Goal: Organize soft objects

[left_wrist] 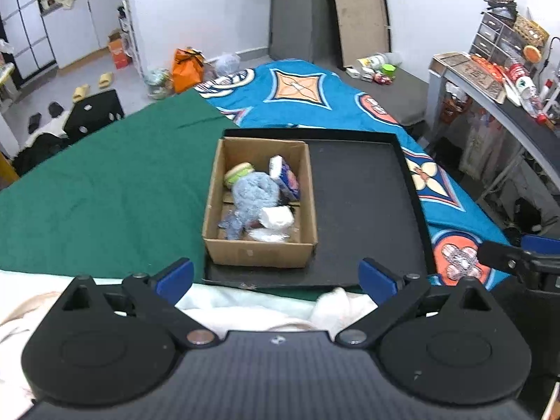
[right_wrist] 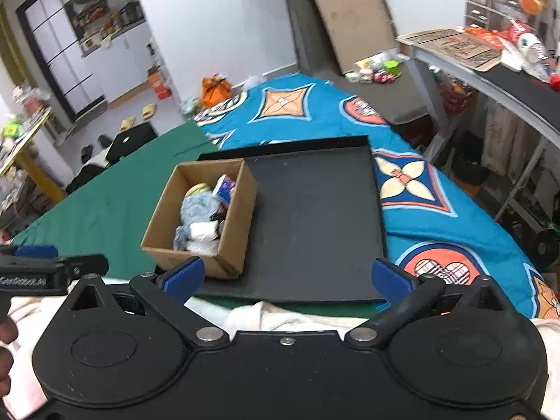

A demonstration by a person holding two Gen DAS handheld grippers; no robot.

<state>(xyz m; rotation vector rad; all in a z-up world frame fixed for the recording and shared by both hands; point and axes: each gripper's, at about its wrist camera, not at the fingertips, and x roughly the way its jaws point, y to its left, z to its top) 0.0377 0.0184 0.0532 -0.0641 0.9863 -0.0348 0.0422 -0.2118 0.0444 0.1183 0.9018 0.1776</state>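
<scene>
The bed (left_wrist: 105, 192) carries a green sheet (right_wrist: 105, 210) on its left part and a blue patterned blanket (left_wrist: 315, 98) on its right part; its near edge is covered by white cloth (left_wrist: 245, 311), and its far end is cut off behind clutter on the floor. A black tray (left_wrist: 364, 210) lies across the join of sheet and blanket; its near rim is partly hidden by each device body. A cardboard box (left_wrist: 259, 253) stands in the left part of the tray, against the left rim. The soft objects lie inside the box: a light blue fluffy cloth (left_wrist: 252, 192), a white bundle (left_wrist: 278, 217), a round green-and-tan item (left_wrist: 238, 172), and a purple-and-white pack (left_wrist: 285, 176) leaning on the right wall. Items below them overlap and cannot be told apart; in the right wrist view the near box wall hides the lower contents. The right part of the tray is bare. The left hand-held gripper (left_wrist: 276, 276) is held over the near tray rim with its blue pads wide apart, gripping nothing and touching nothing. The right hand-held gripper (right_wrist: 287, 276) is likewise spread wide and empty, above the near rim. Each appears at the frame edge of the other's view, only partly visible.
</scene>
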